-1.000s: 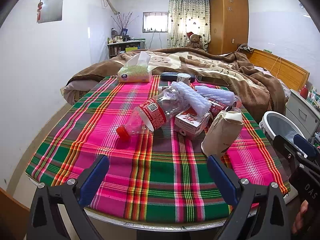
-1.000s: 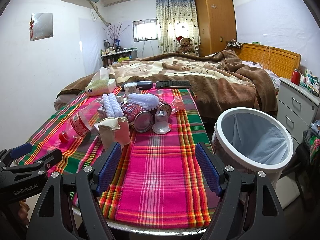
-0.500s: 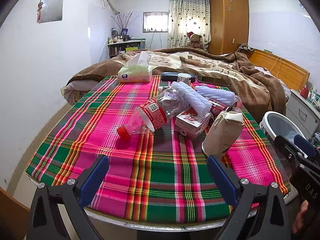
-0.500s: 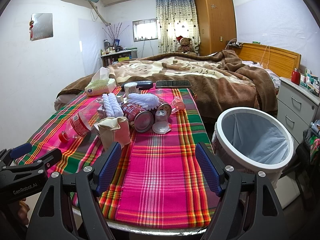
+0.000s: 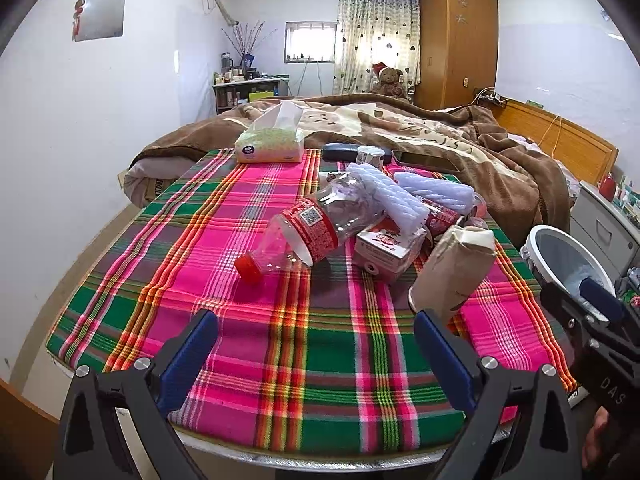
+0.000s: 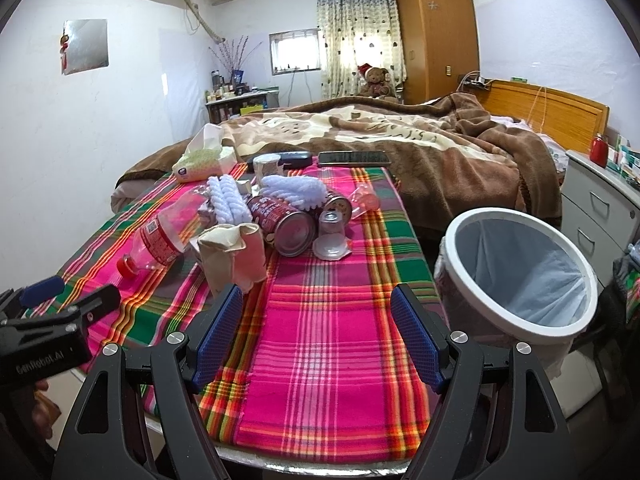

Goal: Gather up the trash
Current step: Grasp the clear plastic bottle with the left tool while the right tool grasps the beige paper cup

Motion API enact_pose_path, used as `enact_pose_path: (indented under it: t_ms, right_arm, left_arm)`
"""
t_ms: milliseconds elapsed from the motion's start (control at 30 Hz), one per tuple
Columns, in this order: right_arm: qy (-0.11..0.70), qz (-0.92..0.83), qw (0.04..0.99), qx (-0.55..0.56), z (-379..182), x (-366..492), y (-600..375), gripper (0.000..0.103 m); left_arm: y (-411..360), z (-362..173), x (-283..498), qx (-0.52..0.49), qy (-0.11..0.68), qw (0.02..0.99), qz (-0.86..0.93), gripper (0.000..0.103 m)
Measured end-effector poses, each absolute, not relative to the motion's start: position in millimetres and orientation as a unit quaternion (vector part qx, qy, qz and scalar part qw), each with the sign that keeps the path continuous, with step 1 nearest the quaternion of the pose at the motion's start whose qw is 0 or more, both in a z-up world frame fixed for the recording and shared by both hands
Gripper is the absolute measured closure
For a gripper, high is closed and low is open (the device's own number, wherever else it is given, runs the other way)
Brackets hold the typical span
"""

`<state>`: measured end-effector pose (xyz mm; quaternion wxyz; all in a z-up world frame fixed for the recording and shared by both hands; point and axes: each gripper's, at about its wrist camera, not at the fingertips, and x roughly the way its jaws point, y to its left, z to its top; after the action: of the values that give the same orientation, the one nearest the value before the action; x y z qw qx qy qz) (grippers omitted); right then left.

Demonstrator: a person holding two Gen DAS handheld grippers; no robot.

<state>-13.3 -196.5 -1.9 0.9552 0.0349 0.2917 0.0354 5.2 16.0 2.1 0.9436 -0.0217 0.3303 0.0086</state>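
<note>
Nothing shifted; bottle cap toward tongs

On the table: one bottle, two cans, one carton, one paper bag, two foam sleeves, one tissue pack. One bin stands beside it.

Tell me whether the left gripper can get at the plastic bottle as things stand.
Probably yes: the left gripper is open, and only bare plaid cloth lies between it and the plastic bottle, whose red-capped end faces it.
</note>
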Motion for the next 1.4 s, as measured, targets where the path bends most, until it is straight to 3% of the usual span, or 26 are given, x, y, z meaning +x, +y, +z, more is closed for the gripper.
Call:
enact_pose_path:
  t_ms: [633, 767, 867, 967, 1200, 1333, 1400]
  right_arm:
    - [0.323, 0.114, 0.938, 0.05, -14, 34, -155, 0.026]
    - [0.341, 0.106, 0.932, 0.059, -19, 42, -154, 0.039]
    - [0.349, 0.106, 0.929, 0.06, -21, 46, -152, 0.043]
    - [0.349, 0.102, 0.93, 0.057, -21, 48, -151, 0.053]
    - [0.347, 0.107, 0.93, 0.059, -20, 52, -153, 0.056]
    - [0.346, 0.11, 0.929, 0.065, -20, 54, -158, 0.057]
    - [0.343, 0.108, 0.931, 0.063, -20, 54, -158, 0.058]
  left_arm:
    - [75, -2, 93, -0.025, 0.366, 0.929, -0.054, 0.003]
    - [69, -4, 120, 0.007, 0.385, 0.919, -0.08, 0.003]
    - [63, -8, 136, 0.016, 0.398, 0.912, -0.099, 0.004]
    - [59, -11, 151, 0.026, 0.407, 0.907, -0.109, 0.008]
    - [43, -22, 173, 0.049, 0.433, 0.888, -0.148, 0.013]
    - [37, -27, 180, 0.043, 0.446, 0.88, -0.159, 0.03]
    - [34, -27, 180, 0.045, 0.444, 0.881, -0.159, 0.031]
